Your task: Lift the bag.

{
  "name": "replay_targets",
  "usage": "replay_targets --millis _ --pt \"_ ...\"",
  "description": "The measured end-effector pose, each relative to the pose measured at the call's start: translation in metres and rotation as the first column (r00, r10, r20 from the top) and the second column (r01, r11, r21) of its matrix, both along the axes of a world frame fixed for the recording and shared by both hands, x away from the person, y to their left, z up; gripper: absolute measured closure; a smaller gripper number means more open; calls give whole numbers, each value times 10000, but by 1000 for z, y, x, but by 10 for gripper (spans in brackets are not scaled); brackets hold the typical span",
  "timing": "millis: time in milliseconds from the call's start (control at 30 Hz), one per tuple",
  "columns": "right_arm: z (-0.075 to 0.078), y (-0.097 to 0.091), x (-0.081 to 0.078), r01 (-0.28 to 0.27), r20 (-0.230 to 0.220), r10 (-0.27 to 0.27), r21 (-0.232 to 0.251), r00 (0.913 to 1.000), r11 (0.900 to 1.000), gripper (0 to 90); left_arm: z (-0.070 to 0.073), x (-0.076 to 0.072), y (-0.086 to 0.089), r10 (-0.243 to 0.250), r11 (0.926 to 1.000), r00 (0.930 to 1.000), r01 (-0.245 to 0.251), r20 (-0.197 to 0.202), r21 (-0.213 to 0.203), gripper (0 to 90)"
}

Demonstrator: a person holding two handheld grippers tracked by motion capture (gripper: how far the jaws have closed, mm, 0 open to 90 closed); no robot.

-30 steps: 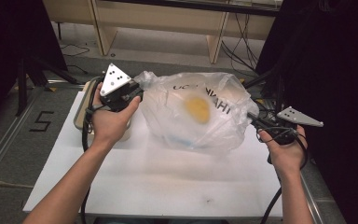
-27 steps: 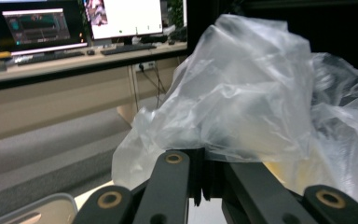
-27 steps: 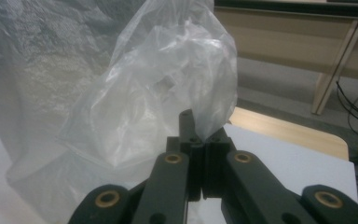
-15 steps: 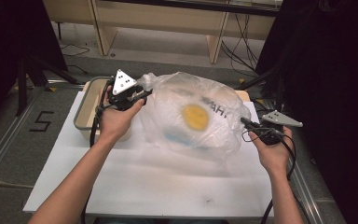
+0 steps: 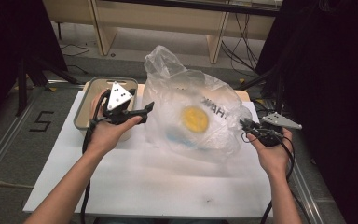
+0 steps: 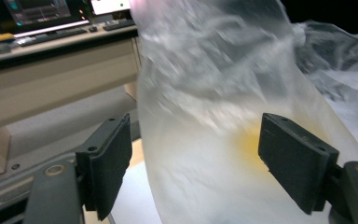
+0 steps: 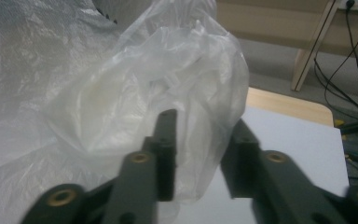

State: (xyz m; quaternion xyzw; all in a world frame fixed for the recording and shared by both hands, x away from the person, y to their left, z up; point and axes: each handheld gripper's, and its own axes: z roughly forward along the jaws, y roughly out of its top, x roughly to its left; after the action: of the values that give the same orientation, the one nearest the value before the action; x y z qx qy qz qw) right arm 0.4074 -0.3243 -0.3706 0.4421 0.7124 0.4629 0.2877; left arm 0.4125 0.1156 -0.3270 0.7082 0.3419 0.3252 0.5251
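A clear crumpled plastic bag (image 5: 177, 93) with dark lettering sits on the white table top (image 5: 168, 182), with a round yellow thing (image 5: 195, 119) and something pale blue showing through it. My left gripper (image 5: 146, 113) is at the bag's left side. Its jaws have just been opening and stand wide apart (image 6: 196, 158), the bag (image 6: 205, 93) in front of them and untouched by the pads. My right gripper (image 5: 244, 129) is at the bag's right edge. Its jaws (image 7: 200, 158) have just been opening too, and a loose fold of the bag (image 7: 144, 93) hangs in the gap.
A grey-rimmed tub (image 5: 85, 100) stands at the table's back left, just behind my left hand. A wooden board (image 5: 244, 95) pokes out behind the bag. Cables (image 5: 242, 56) lie on the floor at the back right, beyond the table's right edge.
Both hands came down and the bag settled onto the table, its top now standing free. The left jaws opened off the bag's left edge. The right jaws parted around the right fold.
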Motion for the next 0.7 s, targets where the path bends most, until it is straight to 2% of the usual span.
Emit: replay_targets --millis 67,133,300,467,700 --pt "0 -2 -2 14 38 -14 123 10000 9999 560 -3 -4 3 -28 10000 10000 28 32 63 240" --pt "1 -4 -4 27 102 -29 277 9999 9996 474 -6 -7 5 -181 9998 9998 181 -124 31 239" --pt "2 -10 -9 -74 105 69 546 9999 9985 345 -15 -12 7 -376 9991 9988 382 -305 203 232" --pt "5 -14 -13 -154 331 123 944 9994 9954 287 -20 -14 8 -384 9987 9984 398 -416 315 232" --pt "14 -20 -16 271 904 -385 1241 9952 9919 276 -20 -15 5 -453 9985 9983 464 -374 285 237"
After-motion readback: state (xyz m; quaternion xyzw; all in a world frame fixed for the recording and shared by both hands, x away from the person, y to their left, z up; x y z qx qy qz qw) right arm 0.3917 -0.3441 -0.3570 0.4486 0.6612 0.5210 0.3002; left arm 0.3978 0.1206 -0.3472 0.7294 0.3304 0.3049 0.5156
